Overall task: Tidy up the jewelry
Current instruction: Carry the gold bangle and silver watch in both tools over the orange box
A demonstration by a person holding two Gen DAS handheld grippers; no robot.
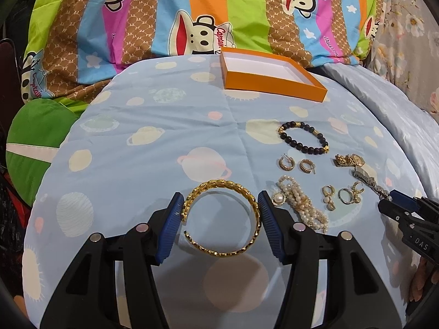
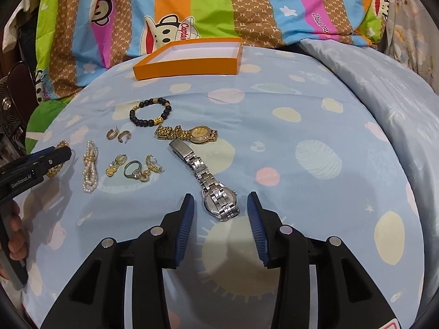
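Left tongs squeeze the gold bangle on the bed. Right tongs sit apart around the silver watch, not touching.

bedroom: cartoon quilt, bedsheet

Planet-print blue bedsheet, striped cartoon blanket
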